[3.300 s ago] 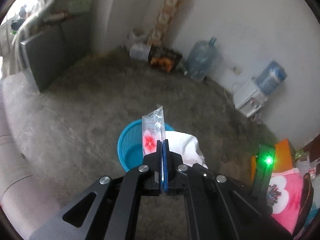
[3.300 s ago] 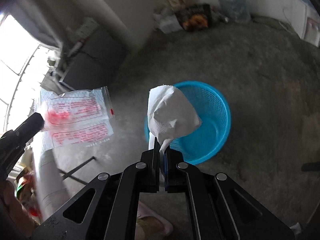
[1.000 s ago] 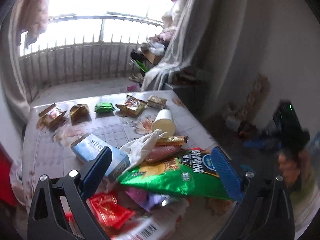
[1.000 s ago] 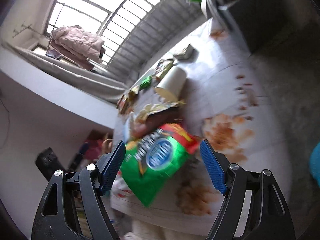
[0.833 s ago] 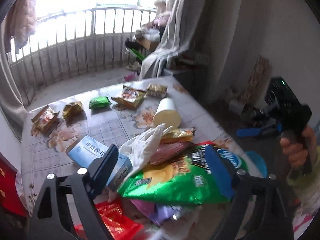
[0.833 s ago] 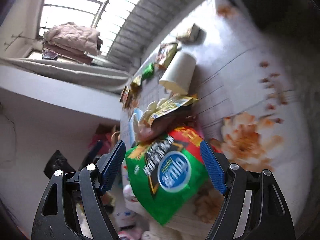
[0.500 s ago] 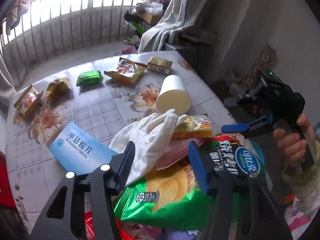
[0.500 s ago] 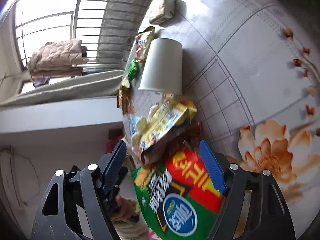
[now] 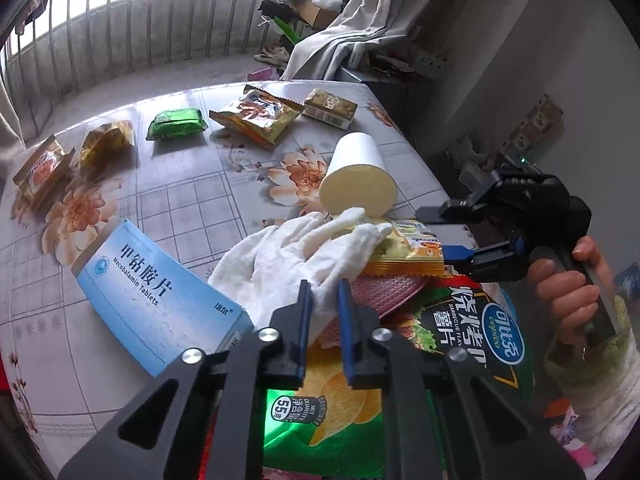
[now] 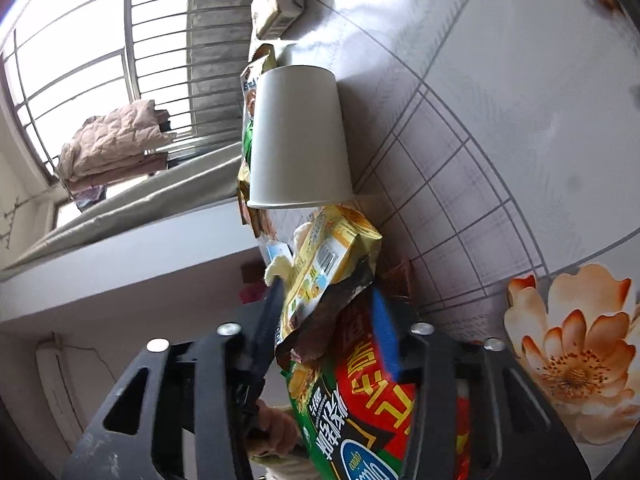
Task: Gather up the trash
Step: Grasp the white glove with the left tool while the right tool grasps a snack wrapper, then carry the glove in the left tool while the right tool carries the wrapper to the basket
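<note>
Now both grippers are working the same heap of litter at the near corner of the floral tiled counter [image 9: 192, 184]. The left gripper [image 9: 323, 312] is closing, its blue pads nearly together on the cuff end of the limp white cloth glove [image 9: 296, 256], which runs away from it with its fingers pointing toward the tipped-over white paper cup [image 9: 358, 182]. The right gripper [image 10: 328, 320] comes in from the side and is also closing, with the crumpled yellow snack wrapper [image 10: 328, 252] between its pads; whether they already press on it is hard to judge, since a dark torn foil and the big green crisp bag [image 10: 360, 420] crowd the gap. That wrapper lies partly under the glove's fingertips, so lifting the two apart is probably the catch.
</note>
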{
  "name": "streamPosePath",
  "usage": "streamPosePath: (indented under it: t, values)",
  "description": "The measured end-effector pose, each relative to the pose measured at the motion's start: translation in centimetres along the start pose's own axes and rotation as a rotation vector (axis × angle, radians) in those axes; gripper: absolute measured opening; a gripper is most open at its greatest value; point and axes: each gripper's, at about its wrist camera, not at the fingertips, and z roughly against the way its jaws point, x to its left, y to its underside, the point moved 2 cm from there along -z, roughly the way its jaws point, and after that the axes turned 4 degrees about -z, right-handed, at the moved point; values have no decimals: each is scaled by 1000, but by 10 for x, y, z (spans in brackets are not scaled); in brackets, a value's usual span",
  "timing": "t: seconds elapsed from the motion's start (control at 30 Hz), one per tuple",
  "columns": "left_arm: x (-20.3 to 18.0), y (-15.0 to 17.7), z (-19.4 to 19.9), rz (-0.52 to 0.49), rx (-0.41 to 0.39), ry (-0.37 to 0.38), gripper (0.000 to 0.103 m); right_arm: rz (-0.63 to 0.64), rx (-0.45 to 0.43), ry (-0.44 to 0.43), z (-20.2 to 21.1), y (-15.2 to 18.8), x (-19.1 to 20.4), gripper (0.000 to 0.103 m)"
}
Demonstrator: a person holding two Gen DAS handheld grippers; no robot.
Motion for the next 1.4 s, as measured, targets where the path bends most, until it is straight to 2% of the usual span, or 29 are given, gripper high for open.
streamPosePath:
  t: [0.2,0.37,0.83,1.4]
  values:
    - [2,1,2,7,-15,-3,6,-9,4,-41,4,3,-3,10]
    - [3,1,4,11,-30,5,5,2,-3,-96,8,6,4,3]
    - [-1,-5,32,-9,-129,-1,4,1,-38,-199,26,15,11,0]
    - [-3,-17,72,11,-237,6,4,73,-82,-288,57,39,27,0]
